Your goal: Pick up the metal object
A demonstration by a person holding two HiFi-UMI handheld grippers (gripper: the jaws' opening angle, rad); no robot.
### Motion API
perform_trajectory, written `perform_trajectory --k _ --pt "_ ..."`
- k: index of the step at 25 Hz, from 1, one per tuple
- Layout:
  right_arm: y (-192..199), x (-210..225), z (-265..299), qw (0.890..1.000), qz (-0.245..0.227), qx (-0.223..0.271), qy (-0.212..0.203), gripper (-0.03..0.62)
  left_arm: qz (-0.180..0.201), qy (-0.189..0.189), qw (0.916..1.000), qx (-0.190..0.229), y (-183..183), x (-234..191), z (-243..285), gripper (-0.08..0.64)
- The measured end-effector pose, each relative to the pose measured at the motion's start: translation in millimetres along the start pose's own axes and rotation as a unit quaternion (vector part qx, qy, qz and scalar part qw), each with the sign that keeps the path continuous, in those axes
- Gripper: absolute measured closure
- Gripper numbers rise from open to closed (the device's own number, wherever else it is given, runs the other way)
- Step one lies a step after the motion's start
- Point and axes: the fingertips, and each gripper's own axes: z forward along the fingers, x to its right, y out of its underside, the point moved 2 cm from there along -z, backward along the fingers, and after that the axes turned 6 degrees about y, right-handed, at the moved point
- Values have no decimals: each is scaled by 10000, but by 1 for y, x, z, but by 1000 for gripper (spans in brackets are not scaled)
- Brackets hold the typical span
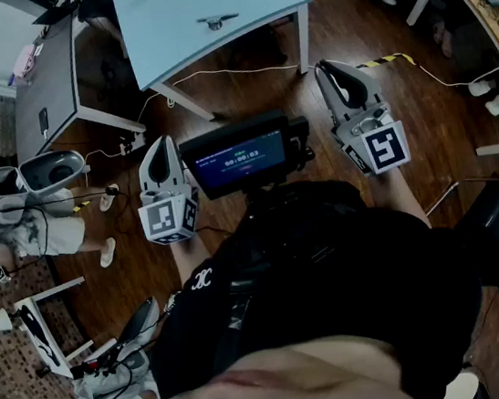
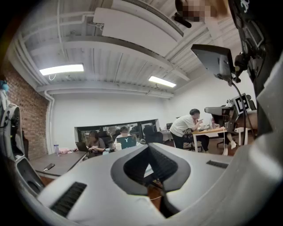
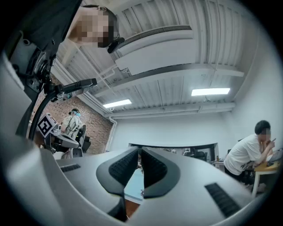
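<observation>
The metal object (image 1: pixel 215 23) is a small silvery piece lying on the light blue table (image 1: pixel 249 0) at the top of the head view. Both grippers are held up near the person's chest, well short of that table. My left gripper (image 1: pixel 161 144) points toward the table's near edge, its jaws together with nothing between them (image 2: pixel 148 146). My right gripper (image 1: pixel 327 67) is beside the table's right leg, its tips almost touching and empty (image 3: pixel 138 151). Through the gap under its tips I see a strip of the blue table (image 3: pixel 134 185) with a small dark thing on it.
A dark grey table (image 1: pixel 45 84) stands at the left and a white desk (image 1: pixel 481 14) at the right. A small screen (image 1: pixel 239 157) sits between the grippers. Cables trail over the wooden floor (image 1: pixel 241 71). Seated people (image 2: pixel 188 126) show in the gripper views.
</observation>
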Motion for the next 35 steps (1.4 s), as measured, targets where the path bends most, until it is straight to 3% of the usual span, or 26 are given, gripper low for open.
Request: perform_trajectory --k 9,15,18,21,27,35 --pt "8 -8 17 9999 12 112 94 561 162 68 9997 158 -1 -20 10 558" --pt "11 -47 46 9997 -167 147 88 561 33 22 9998 185 12 -68 1 558" --pt "15 -45 60 9992 -322 228 109 561 -6 26 9998 190 16 -77 9 558" --pt "32 -39 74 9998 -172 19 81 561 -16 28 9999 133 24 -83 25 558" --pt "73 -15 130 9999 -121 -86 -81 561 -31 -115 9999 32 39 -110 84 558" --pt "119 79 260 9999 -22 -33 -167 561 -42 -268 9996 -65 21 -154 227 558"
